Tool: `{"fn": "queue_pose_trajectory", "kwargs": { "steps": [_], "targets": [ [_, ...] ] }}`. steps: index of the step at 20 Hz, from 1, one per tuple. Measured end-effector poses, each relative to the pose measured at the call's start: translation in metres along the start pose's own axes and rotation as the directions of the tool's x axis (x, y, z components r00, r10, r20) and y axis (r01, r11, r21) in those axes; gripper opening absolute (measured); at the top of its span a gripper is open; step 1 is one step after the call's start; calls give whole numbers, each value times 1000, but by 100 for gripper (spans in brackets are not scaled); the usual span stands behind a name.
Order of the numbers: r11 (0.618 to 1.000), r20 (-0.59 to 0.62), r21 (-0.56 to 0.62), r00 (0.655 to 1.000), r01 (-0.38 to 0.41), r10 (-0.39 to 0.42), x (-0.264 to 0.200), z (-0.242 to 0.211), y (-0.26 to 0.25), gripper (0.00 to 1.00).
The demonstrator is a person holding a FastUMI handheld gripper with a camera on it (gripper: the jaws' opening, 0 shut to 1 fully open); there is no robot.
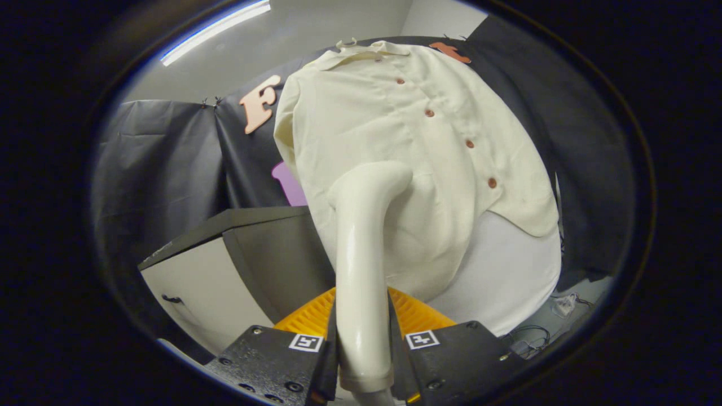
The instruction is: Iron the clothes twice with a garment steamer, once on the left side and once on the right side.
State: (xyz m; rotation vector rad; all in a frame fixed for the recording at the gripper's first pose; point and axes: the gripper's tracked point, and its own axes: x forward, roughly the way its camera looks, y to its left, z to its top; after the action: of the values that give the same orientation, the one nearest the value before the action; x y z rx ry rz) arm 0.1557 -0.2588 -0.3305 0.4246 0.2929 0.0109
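The hand-held gripper clamps both fingers on the garment steamer by its smooth, rigid handle, likely slippery. Its head meets the soft, light cream shirt low on the front, beside the button row.

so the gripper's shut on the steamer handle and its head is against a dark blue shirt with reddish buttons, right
Not quite: the shirt is cream, not dark blue. The gripper view shows it. The rest stands: the gripper is shut on the steamer handle, its head against the shirt, which has reddish buttons.
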Motion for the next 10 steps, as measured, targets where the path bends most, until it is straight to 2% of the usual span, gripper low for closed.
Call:
{"fn": "queue_pose_trajectory", "kwargs": {
  "steps": [10],
  "targets": [
    [1000, -74, -2, 997, 31, -31, -34, -26, -22, 39]
  ]
}}
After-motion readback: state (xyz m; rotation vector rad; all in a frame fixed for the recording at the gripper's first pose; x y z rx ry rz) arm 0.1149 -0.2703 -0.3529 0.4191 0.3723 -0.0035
